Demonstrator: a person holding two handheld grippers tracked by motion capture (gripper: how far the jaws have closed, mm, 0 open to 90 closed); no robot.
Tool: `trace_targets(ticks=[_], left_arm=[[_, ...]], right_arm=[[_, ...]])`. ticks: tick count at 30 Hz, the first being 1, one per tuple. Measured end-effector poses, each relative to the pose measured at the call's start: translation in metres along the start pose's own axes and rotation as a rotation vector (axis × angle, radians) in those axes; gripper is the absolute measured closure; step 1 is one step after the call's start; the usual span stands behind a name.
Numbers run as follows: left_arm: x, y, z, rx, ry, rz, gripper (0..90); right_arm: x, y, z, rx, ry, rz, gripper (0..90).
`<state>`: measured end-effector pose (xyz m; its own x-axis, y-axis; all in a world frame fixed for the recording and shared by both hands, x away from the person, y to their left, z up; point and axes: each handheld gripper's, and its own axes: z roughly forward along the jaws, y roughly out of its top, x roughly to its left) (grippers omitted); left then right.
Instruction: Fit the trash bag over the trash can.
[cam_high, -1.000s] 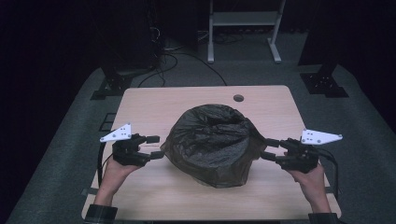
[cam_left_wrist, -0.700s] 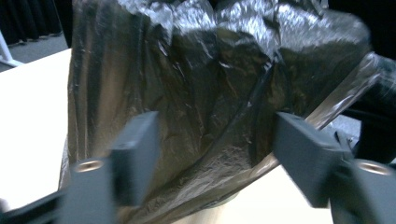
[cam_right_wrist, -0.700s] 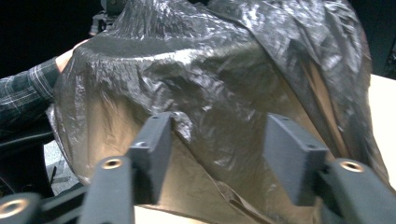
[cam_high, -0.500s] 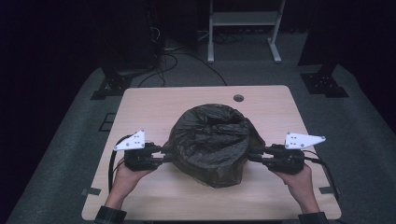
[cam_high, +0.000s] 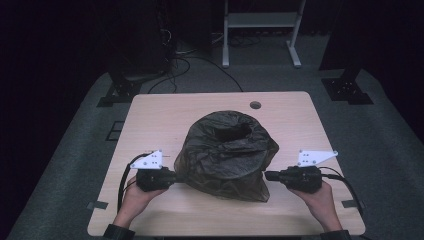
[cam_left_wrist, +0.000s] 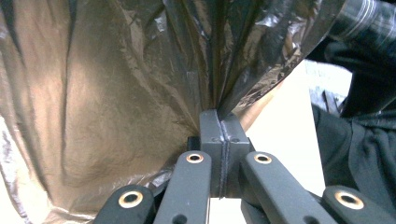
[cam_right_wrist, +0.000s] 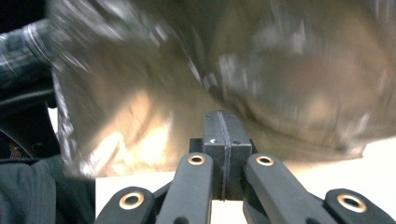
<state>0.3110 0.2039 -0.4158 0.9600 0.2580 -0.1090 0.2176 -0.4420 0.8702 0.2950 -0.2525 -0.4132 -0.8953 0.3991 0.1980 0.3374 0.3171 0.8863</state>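
A dark, crinkled plastic bag (cam_high: 226, 155) stands puffed up on the middle of the wooden table (cam_high: 165, 112), its mouth open at the top. My left gripper (cam_high: 172, 178) is at the bag's lower left edge. In the left gripper view it (cam_left_wrist: 223, 119) is shut, and folds of the bag (cam_left_wrist: 116, 93) run down into its tips. My right gripper (cam_high: 268, 176) is at the bag's lower right edge. It (cam_right_wrist: 223, 121) is shut, with the blurred bag (cam_right_wrist: 261, 70) just beyond it. I cannot tell whether it pinches any film.
A small round hole (cam_high: 255, 105) marks the table near its far edge. Behind the table are a white metal stand (cam_high: 260, 30) and cables (cam_high: 187, 60) on the grey floor. A dark sleeve (cam_left_wrist: 359, 154) lies past the bag.
Both grippers have moved inward and toward the table's near edge, staying at the bag's two sides. The bag's mouth now gapes open at the top.
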Motion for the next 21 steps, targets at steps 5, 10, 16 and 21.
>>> trace_targets(ticks=[5,10,16,21], left_arm=[[-0.002,-0.008,0.007,0.054,0.022,0.013,80.7],[-0.01,-0.01,-0.002,0.006,0.025,-0.02,50.4],[-0.018,-0.022,-0.012,0.002,0.047,-0.06,17.8],[-0.02,-0.037,-0.014,0.052,0.085,-0.084,2.8]], right_arm=[[-0.001,-0.004,-0.001,0.001,-0.009,0.008,90.0],[0.0,0.009,-0.017,-0.072,-0.034,0.01,66.2],[0.002,0.028,-0.03,-0.095,-0.08,-0.013,38.9],[0.005,0.051,-0.04,-0.128,-0.092,-0.057,22.8]])
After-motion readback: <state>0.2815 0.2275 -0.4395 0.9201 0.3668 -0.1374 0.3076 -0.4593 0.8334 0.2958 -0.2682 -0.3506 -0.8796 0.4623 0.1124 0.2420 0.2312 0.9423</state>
